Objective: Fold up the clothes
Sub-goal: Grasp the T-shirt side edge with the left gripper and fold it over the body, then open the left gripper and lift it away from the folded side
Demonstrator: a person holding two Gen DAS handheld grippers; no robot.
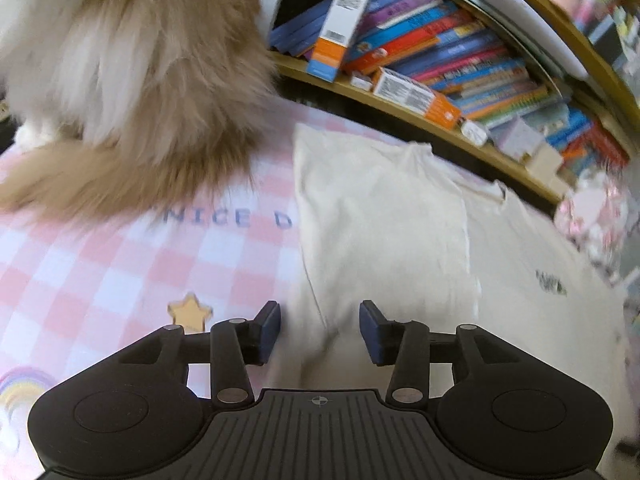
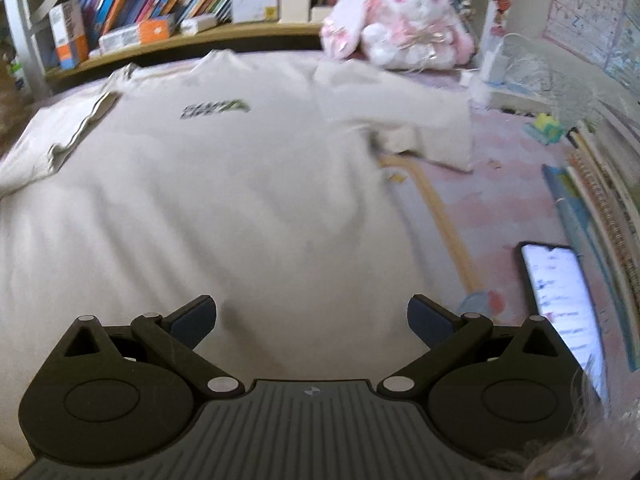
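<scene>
Item one: a cream short-sleeved T-shirt [image 2: 224, 184] with a small dark chest print, lying spread flat across the centre of my right wrist view; in my left wrist view it fills the right half, one sleeve folded inward.

Item two: my left gripper [image 1: 319, 330], lower centre of its frame, blue-padded fingers moderately apart over the shirt's edge, nothing between them.

Item three: my right gripper [image 2: 311, 318], lower centre, fingers spread wide over the shirt body, holding nothing.

Item four: a pink-and-white checked bed cover [image 1: 100, 272] with a yellow star, under the shirt.

Item five: a long-haired tan and white animal [image 1: 132, 80], upper left, on the cover.

Item six: a wooden shelf of colourful books [image 1: 460, 52], upper right.

Item seven: a pink and white plush rabbit [image 2: 400, 20], top of frame.

Item eight: a lit phone [image 2: 564, 304], right edge.
</scene>
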